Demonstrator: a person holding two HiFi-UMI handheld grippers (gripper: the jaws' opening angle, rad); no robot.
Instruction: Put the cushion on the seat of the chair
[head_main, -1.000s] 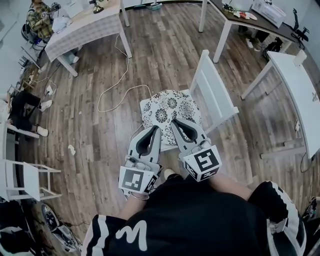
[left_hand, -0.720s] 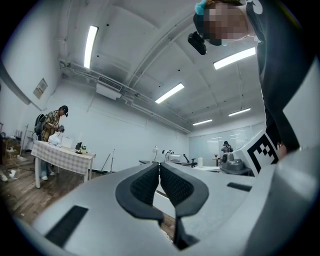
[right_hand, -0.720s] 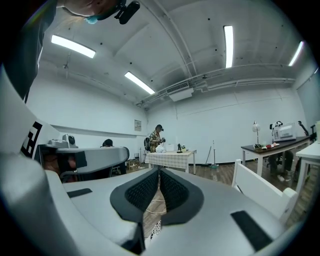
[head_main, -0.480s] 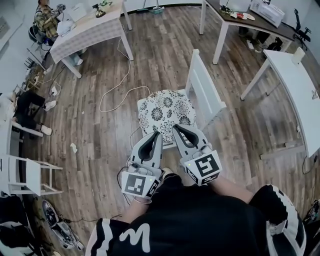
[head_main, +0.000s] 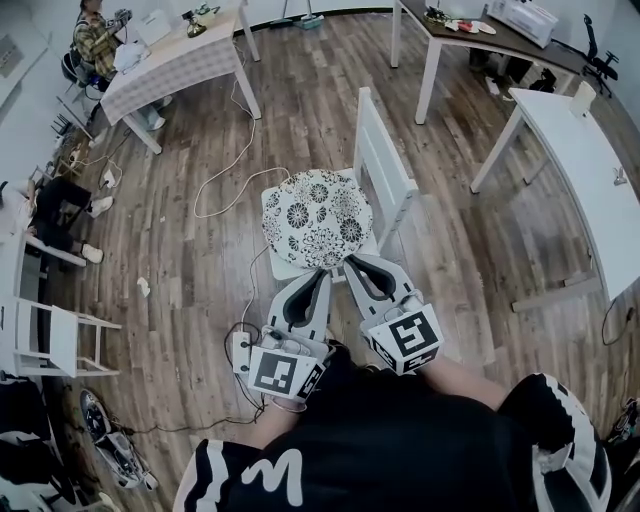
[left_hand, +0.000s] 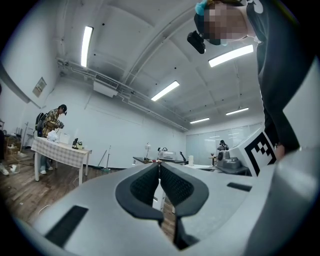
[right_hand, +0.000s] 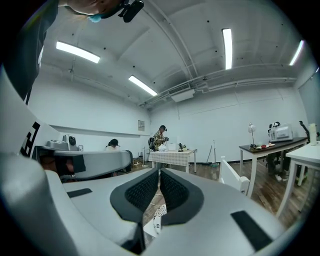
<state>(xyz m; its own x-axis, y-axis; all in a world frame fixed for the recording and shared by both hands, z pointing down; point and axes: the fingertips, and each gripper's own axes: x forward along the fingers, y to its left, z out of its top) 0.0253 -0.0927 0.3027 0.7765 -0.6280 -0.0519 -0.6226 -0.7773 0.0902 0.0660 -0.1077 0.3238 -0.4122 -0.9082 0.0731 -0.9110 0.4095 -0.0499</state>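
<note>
Two tongs reach forward from your body in the head view, side by side, each with its marker cube (head_main: 282, 372) at the end nearest you. Your left tongs (head_main: 322, 276) are clenched on nothing. Seen in the left gripper view, the left tongs (left_hand: 159, 166) have their ribbed pads meeting at the tips, and only floor and a white chair part show through the gap lower down. Your right tongs (head_main: 350, 262) are likewise clenched and empty. In the right gripper view the right tongs (right_hand: 160, 172) have their tips together, and a patch of the cushion (right_hand: 157, 217) appears below and beyond them.

From above, both pairs of tips lie at the near edge of the cushion (head_main: 318, 213); whether they touch it cannot be told. The cushion, white with dark floral rosettes, lies flat on the seat (head_main: 283, 268) of the white chair (head_main: 384, 165). It covers the seat almost to every edge, leaving a bare strip at the near left corner. The backrest stands along the seat's right edge as seen from your head.

Beyond the chair, a pale cable (head_main: 226, 172) loops over the wooden floor (head_main: 300, 90). Farther off, at the far left, a surface (head_main: 178, 62) with a checked cloth has a person (head_main: 92, 38) at its far end. A white surface (head_main: 585, 150) stands along the right side.
</note>
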